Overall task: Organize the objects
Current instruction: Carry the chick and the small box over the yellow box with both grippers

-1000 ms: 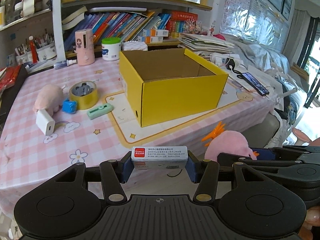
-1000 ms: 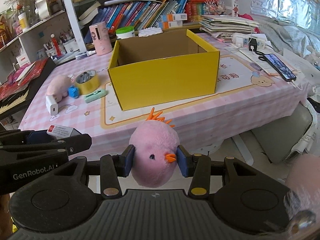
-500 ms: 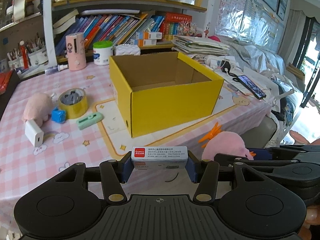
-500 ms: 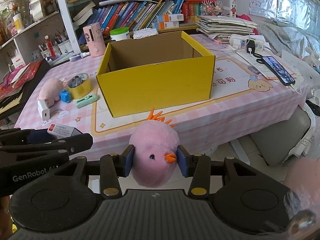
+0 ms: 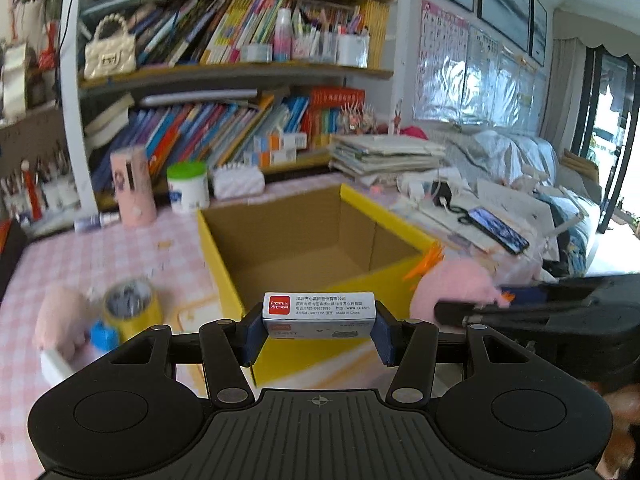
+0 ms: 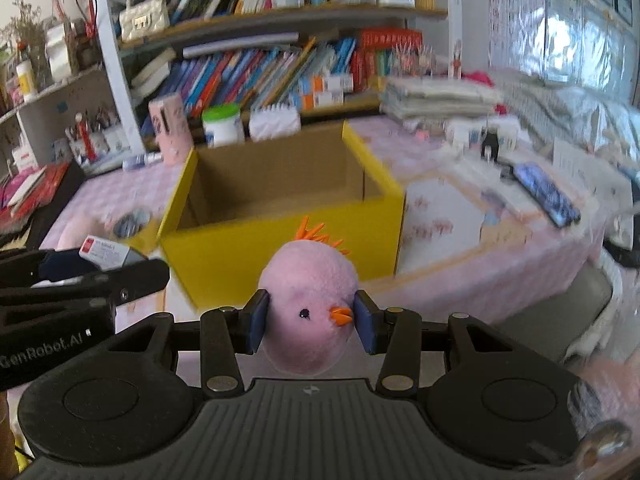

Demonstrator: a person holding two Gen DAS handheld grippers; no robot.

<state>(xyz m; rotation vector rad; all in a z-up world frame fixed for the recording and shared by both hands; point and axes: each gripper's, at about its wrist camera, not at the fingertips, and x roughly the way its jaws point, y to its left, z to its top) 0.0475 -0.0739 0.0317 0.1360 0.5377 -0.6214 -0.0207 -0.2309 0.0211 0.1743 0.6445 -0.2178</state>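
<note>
the left gripper (image 5: pixel 319 330) has its blue-padded jaws clamped on the two short ends of a small white rectangular staple box with a red "comix" label (image 5: pixel 319 314), held level and crosswise in the air in front of the near wall of the open yellow cardboard box with a brown inside (image 5: pixel 308 236). the right gripper (image 6: pixel 311 326) has its jaws pressed into the sides of a round pink plush chick with an orange crest and beak (image 6: pixel 308 308), which faces the camera and also hangs in the air short of the same box's near wall. in the left wrist view the chick (image 5: pixel 452 286) shows just right of the staple box, with the right gripper's black fingers across it; in the right wrist view the staple box (image 6: pixel 106 254) sits to the left in the other gripper.

the yellow box stands open-topped near the middle of the pink checked tablecloth (image 5: pixel 100 256), and no object shows inside it. toward the cloth's left edge lie a roll of yellow tape (image 5: pixel 130 306), a small blue cube (image 5: pixel 104 336) touching it, a pale pink plush toy (image 5: pixel 60 320) and a white charger block (image 5: pixel 54 366) just in front of that toy. along the far edge stand a pink cylindrical container (image 5: pixel 134 186) and a white jar with a green lid (image 5: pixel 188 186). near the right edge lies a dark smartphone (image 5: pixel 498 230).
</note>
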